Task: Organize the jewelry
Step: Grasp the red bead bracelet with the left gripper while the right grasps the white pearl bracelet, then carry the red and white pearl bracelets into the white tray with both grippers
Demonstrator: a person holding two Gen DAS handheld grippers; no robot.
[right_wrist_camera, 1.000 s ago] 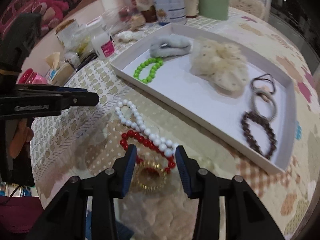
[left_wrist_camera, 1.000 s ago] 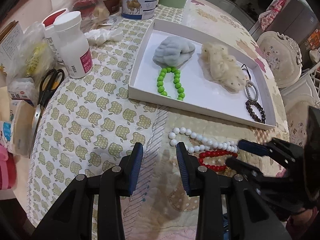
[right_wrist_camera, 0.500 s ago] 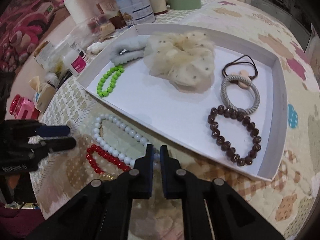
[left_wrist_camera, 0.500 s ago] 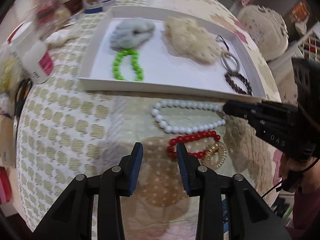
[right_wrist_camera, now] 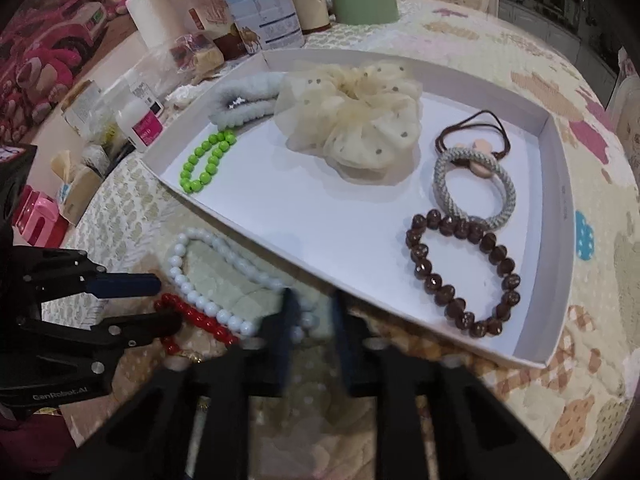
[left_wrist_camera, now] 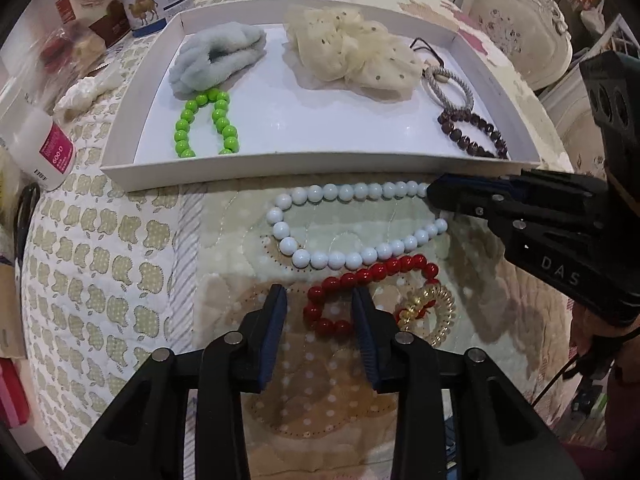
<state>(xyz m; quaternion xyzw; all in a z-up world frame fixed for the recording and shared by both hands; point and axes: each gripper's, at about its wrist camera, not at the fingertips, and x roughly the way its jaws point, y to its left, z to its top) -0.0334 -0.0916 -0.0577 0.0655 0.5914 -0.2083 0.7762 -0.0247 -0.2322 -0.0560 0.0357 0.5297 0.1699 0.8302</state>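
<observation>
A white bead necklace (left_wrist_camera: 340, 258) (right_wrist_camera: 188, 280), a red bead bracelet (left_wrist_camera: 384, 268) (right_wrist_camera: 200, 318) and a gold spiral hair tie (left_wrist_camera: 430, 314) lie on the quilted cloth in front of the white tray (left_wrist_camera: 280, 168) (right_wrist_camera: 560, 240). My left gripper (left_wrist_camera: 320, 304) (right_wrist_camera: 160, 304) points down over the red bracelet's left end. Its jaws are closing with the beads between them, and a gap still shows beside the left pad. My right gripper (left_wrist_camera: 434, 196) (right_wrist_camera: 314, 312) is shut on the necklace's end near the tray's front wall; its fingers are blurred in its own view.
In the tray lie a green bead bracelet (left_wrist_camera: 204, 124), a grey fluffy scrunchie (left_wrist_camera: 216, 56), a cream scrunchie (left_wrist_camera: 352, 52), a grey hair tie (right_wrist_camera: 472, 184) and a brown bead bracelet (right_wrist_camera: 460, 272). A white bottle (left_wrist_camera: 40, 148), scissors (left_wrist_camera: 24, 208) and tins (right_wrist_camera: 260, 12) crowd the left and back.
My left gripper has shifted right, over the red bracelet, and its jaws have narrowed. My right gripper went from open to shut and moved to the necklace's end by the tray.
</observation>
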